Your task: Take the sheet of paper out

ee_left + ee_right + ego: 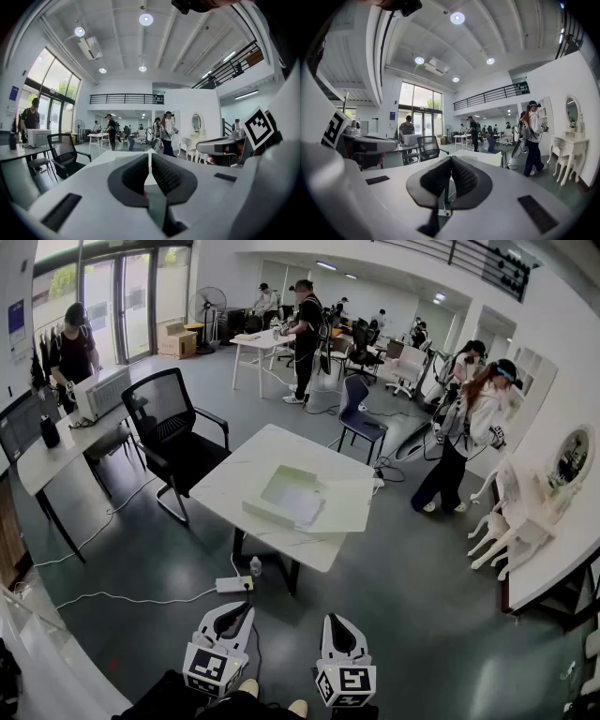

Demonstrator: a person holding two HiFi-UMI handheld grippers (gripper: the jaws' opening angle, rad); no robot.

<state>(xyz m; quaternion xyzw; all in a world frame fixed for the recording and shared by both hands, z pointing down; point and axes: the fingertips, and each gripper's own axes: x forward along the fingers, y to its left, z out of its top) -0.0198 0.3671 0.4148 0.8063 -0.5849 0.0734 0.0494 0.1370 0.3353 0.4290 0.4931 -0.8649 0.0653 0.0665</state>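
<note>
Left gripper [236,608]: fingers clenched together, nothing in them. Right gripper [336,622]: same deal, pinched tight and empty. The sheet of paper [302,505] sits in an open box [274,486] on the white desk [253,457], well off at 12 o'clock from both. I'd say the right one's a touch closer.

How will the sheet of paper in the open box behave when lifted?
The sheet of paper looks thin and lies flat in the box, so it probably droops if pinched at one edge. Likely very light; pushed, it may just slide.
</note>
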